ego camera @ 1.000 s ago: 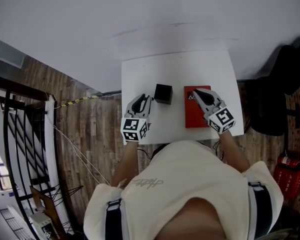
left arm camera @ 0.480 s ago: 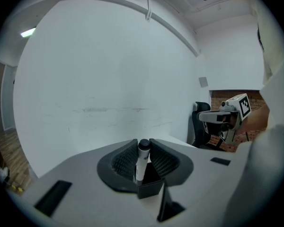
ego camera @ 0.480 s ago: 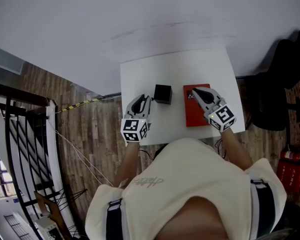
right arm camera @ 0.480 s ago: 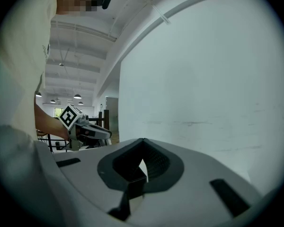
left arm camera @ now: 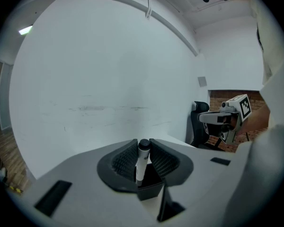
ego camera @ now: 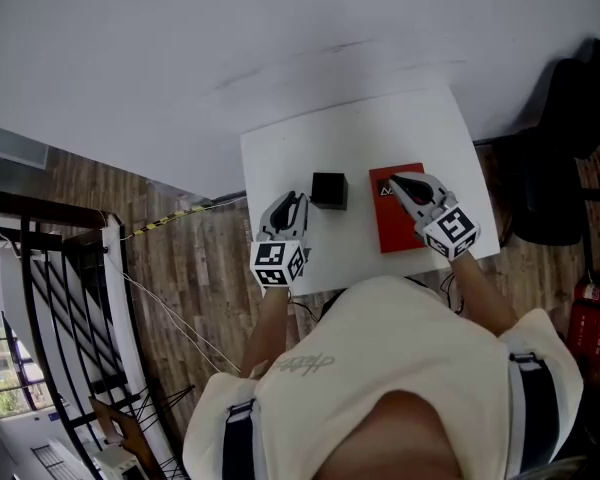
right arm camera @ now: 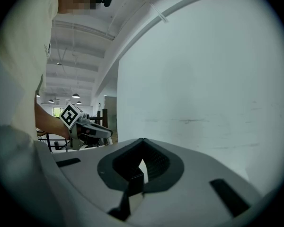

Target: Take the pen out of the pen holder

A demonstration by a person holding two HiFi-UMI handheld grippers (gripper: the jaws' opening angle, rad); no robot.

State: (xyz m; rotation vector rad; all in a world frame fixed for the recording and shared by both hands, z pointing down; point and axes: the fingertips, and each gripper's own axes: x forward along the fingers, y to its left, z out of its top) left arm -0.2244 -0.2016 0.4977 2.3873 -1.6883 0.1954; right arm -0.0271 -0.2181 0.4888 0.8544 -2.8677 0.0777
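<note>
A black square pen holder [ego camera: 328, 189] stands on the white table [ego camera: 280, 153]. In the left gripper view a white pen [left arm camera: 141, 161] with a black cap stands upright in the pen holder [left arm camera: 150, 187]. My left gripper [left arm camera: 143, 144] has its jaws on either side of the pen's top, and both pads touch it. From above, the left gripper [ego camera: 300, 199] reaches the holder's left side. My right gripper [ego camera: 395, 181] hovers shut over a red book [ego camera: 400, 230], its tips meeting with nothing between them [right arm camera: 143, 141].
The table is small, with its near edge by my body and a white wall behind it. A black chair [ego camera: 570, 158] stands to the right of the table. A dark metal railing [ego camera: 50, 298] runs over the wooden floor on the left.
Only the head view has shifted slightly. Both grippers, the holder and the book keep their places.
</note>
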